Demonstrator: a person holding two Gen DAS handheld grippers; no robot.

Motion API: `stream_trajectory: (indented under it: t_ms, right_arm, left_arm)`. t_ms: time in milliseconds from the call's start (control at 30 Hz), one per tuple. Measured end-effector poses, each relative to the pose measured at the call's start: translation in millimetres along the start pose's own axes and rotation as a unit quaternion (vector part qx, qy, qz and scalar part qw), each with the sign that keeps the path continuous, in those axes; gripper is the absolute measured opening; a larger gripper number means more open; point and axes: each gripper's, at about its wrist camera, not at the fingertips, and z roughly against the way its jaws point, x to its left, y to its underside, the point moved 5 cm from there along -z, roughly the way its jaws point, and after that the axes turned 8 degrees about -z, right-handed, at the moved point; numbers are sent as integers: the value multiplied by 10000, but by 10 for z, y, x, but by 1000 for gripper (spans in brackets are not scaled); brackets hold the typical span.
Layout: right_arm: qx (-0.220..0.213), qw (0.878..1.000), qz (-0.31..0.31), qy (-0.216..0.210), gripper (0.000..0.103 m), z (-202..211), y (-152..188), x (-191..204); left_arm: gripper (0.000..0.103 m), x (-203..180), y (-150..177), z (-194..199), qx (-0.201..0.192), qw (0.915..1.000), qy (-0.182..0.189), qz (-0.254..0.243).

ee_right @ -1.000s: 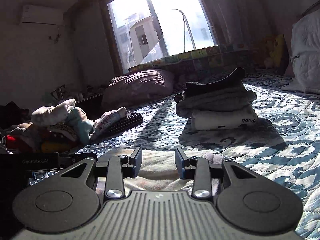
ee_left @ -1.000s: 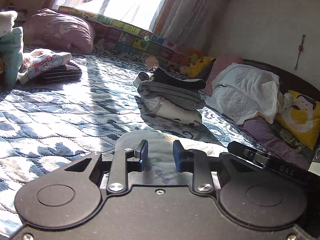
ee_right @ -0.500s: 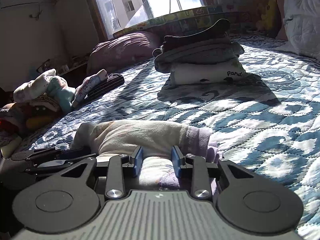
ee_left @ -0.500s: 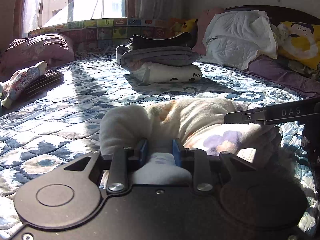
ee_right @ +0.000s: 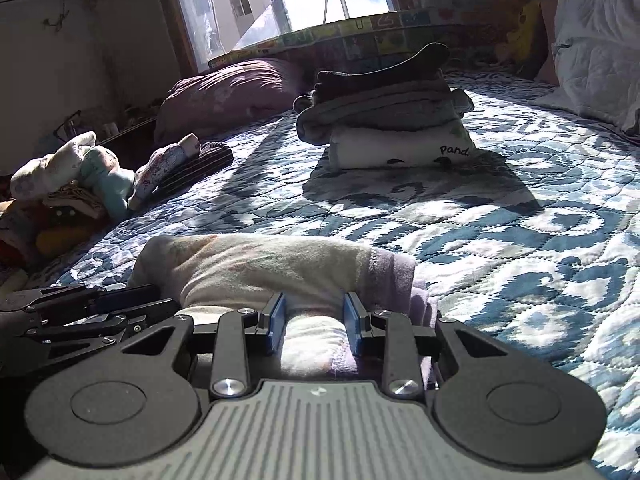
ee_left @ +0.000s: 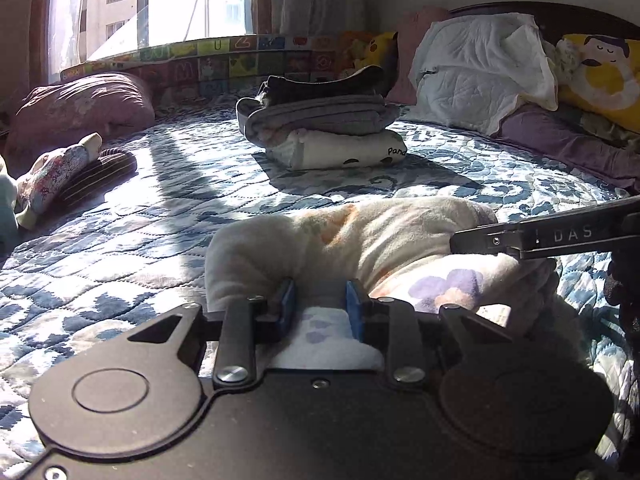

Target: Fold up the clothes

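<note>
— What are your two tools doing?

— My left gripper (ee_left: 320, 306) has its blue pads pinched on a fold of the cream fleece garment (ee_left: 360, 240), and my right gripper (ee_right: 314, 322) is clamped on the same garment nearer its lilac cuff. The garment sits bunched on the blue quilt (ee_left: 120, 240), near edge of the bed.

— How many piles do you count?

— One folded stack (ee_left: 320, 128) mid-bed: three layers I can tell apart, white at the bottom, grey above, a dark piece on top. One loose heap of unfolded clothes (ee_right: 80, 176) off to the left.

— Does one camera show more than the other?

— The left wrist view shows the white padded bedding (ee_left: 480, 68) whole, plus a yellow cushion (ee_left: 604, 76); the right view shows more of the loose heap. Each view catches the other gripper from the side.

— Room to move?

— Open quilt lies between the garment and the stack, well apart, and more runs left toward the mauve pillow (ee_left: 80, 108).
</note>
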Motion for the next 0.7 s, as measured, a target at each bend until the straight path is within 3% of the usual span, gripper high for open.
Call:
stream_trajectory:
  t_ms: [33,100,133,167,200,333,467,533,700]
  right_arm:
    - [-3,10000,-11,3,31,11,-5,1]
    - [-8,10000,-32,9,32,33,-15,3]
    - [-42,10000,-49,-3,34,53,-21,7]
    - [-107,9999,-20,-22,34,84,-27,24]
    - [-180,9998,31,-40,37,118,-31,46]
    - [-347,9991,237,-51,40,159,-32,85]
    - [-264,9994,195,-138,40,96,1,15]
    - [-192,9995,212,-163,40,61,28,-20]
    - [-100,9995,185,-240,40,16,97,-65]
  left_arm:
    - [30,13,-40,44,-40,9999,-5,102]
    - [53,29,-119,149,-261,9993,-83,260]
    - [71,27,-169,194,-420,9986,-157,288]
    - [75,24,-219,239,-578,9976,-231,315]
    - [75,22,-268,283,-732,9963,-301,341]
    - [75,-18,-328,162,-753,9964,-182,344]
    - [75,-83,-137,-153,-193,9995,-49,261]
    - [75,-138,-17,-234,-113,9999,-88,-21]
    - [76,-171,33,-299,-30,9998,-120,-156]
